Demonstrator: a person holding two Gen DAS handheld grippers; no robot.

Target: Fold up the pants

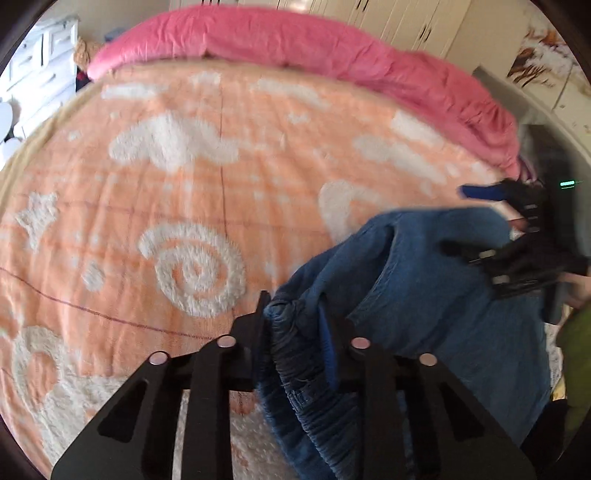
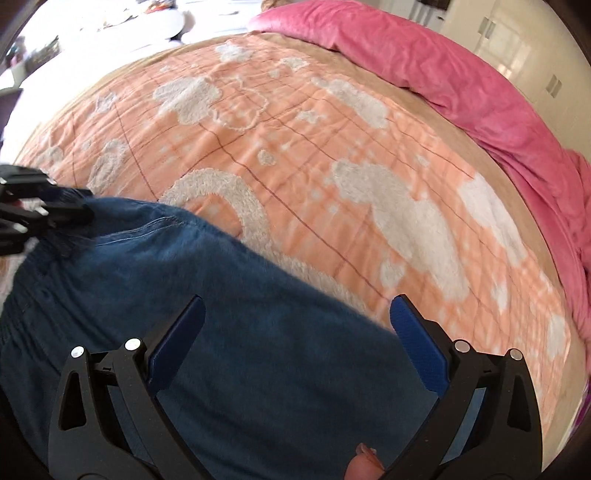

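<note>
Blue denim pants (image 1: pixel 424 295) lie bunched on the near right part of the bed. My left gripper (image 1: pixel 295 317) is shut on their gathered elastic waistband, which bulges out between the fingers. The right wrist view shows this gripper (image 2: pixel 48 206) at the left edge, pinching the same waistband corner. My right gripper (image 2: pixel 299 306) is open, its blue pads (image 2: pixel 417 343) spread wide above the flat denim of the pants (image 2: pixel 221 314) and gripping nothing. From the left wrist view it (image 1: pixel 465 221) hovers over the far side of the pants.
An orange blanket (image 1: pixel 184 184) with white fluffy shapes covers the bed (image 2: pixel 295 147). A rolled pink duvet (image 1: pixel 295 40) runs along the far edge (image 2: pixel 480 92). White drawers (image 1: pixel 37 66) stand at the left, wardrobe doors (image 1: pixel 406 22) behind. A person's fingertip (image 2: pixel 364 465) shows at the bottom.
</note>
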